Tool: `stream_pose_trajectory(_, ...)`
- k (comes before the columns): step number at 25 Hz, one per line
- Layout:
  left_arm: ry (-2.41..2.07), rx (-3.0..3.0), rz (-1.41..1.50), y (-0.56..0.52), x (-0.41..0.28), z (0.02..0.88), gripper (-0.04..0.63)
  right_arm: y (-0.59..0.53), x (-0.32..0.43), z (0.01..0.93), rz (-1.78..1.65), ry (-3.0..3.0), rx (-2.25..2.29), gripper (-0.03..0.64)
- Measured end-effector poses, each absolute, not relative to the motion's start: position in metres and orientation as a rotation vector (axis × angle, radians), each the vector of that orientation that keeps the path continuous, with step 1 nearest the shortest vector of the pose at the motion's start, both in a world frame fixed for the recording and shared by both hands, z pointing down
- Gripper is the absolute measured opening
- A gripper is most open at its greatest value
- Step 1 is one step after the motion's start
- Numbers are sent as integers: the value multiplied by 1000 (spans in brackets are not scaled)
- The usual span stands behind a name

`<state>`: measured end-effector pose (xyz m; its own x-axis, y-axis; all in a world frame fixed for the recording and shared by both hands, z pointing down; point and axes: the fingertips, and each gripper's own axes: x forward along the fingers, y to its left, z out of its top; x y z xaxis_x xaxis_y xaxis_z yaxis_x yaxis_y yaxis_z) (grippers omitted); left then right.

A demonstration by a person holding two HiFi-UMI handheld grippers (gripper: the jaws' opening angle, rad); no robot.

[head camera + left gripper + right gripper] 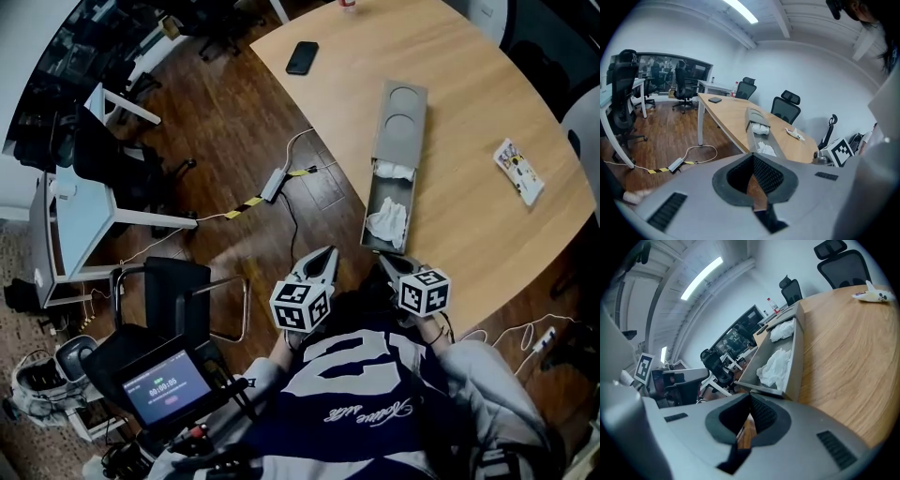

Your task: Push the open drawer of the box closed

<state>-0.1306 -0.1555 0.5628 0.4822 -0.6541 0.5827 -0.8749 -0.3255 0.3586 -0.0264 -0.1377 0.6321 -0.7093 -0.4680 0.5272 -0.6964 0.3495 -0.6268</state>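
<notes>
2 white wads (387,221), perhaps tissue, lie in the drawer (368,202), which juts out of the box (401,111) on the counter (469,216). I judge it light, stiff and easy-sliding: push its front wall squarely. The left gripper (328,251) and right gripper (385,261) hover just short of that front, fingers (765,174) pressed together, empty.
</notes>
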Motion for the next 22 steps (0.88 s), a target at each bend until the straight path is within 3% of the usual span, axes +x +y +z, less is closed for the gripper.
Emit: stream_pose_trajectory(22,-1266,2058,459,-172,-133,569,3,-158,-34,621,1269,-2446,1008,-2)
